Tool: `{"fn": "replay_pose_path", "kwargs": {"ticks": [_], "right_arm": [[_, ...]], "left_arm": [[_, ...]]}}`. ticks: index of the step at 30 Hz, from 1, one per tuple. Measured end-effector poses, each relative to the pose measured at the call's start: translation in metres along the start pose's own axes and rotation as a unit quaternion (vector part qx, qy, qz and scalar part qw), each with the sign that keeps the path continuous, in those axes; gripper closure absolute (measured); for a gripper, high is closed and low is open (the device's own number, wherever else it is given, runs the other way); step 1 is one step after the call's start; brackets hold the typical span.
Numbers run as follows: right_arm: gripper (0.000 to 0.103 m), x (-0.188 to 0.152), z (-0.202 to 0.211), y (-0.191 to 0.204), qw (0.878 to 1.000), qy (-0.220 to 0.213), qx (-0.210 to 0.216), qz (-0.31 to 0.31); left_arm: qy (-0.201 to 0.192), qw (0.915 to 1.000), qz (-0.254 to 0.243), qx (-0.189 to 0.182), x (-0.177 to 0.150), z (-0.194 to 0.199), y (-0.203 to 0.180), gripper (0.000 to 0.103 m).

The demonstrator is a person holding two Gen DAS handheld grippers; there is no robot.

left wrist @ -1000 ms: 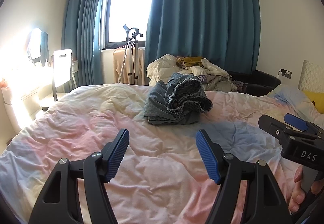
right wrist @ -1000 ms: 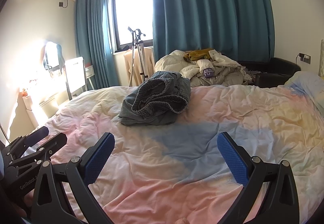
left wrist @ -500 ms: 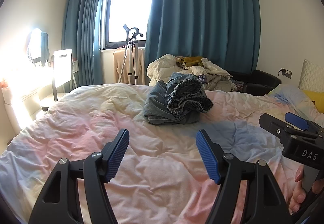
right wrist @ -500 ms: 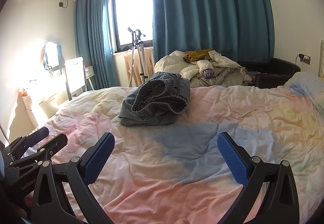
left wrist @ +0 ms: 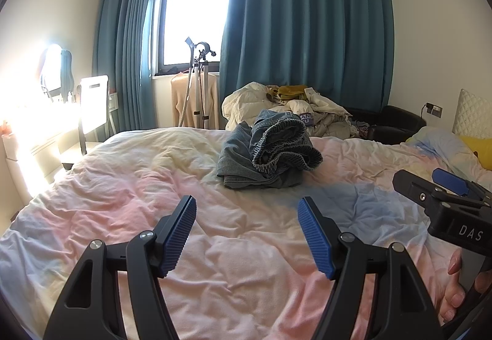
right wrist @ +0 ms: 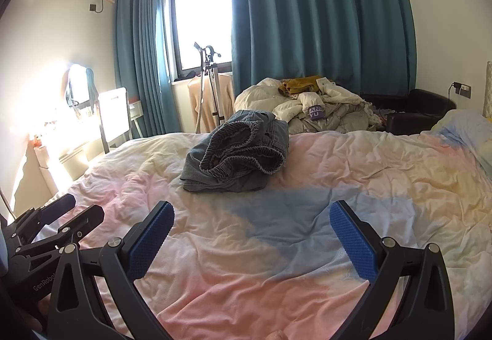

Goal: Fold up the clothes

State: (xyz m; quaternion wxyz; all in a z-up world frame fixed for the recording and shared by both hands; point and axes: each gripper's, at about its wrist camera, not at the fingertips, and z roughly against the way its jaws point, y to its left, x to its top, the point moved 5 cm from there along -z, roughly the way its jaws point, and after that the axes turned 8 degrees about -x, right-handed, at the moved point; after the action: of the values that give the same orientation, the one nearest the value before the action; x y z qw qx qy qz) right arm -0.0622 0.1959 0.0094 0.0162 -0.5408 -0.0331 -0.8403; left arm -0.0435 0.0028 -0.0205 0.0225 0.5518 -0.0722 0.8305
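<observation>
Almost nothing has changed over the last second: the bed [left wrist: 123, 186] with its pink, blue and yellow quilt fills the same part of both views, and the crumpled denim garment [left wrist: 267, 152] lies where it did, ahead of both sets of jaws and well apart from them, a little right of centre for the left gripper [left wrist: 246, 235] and left of centre for the right gripper [right wrist: 252, 235]. I judge from this stillness that the folding has not begun; the 2 tools hover side by side above the quilt, and a reach forward to the denim would be the next move. Both pairs of jaws stand wide apart with nothing between their blue pads but bare bedding. Beyond the garment, a pile of pale laundry [right wrist: 307, 106] heaps up at the far edge, backed by teal curtains [right wrist: 323, 17] and a bright window [left wrist: 196, 11]. A tripod stand [left wrist: 198, 85] rises before the window, far ahead and left of the left jaws.
</observation>
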Motion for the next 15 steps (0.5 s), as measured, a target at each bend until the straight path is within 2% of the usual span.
{"fn": "replay_pose_path", "kwargs": {"ticks": [15], "right_arm": [[0.000,-0.0005,0.0019,-0.0017,1.000,0.001,-0.003,-0.006]], "left_arm": [[0.009,0.9998,0.012,-0.012,0.0002,-0.0050,0.0037,0.032]]}}
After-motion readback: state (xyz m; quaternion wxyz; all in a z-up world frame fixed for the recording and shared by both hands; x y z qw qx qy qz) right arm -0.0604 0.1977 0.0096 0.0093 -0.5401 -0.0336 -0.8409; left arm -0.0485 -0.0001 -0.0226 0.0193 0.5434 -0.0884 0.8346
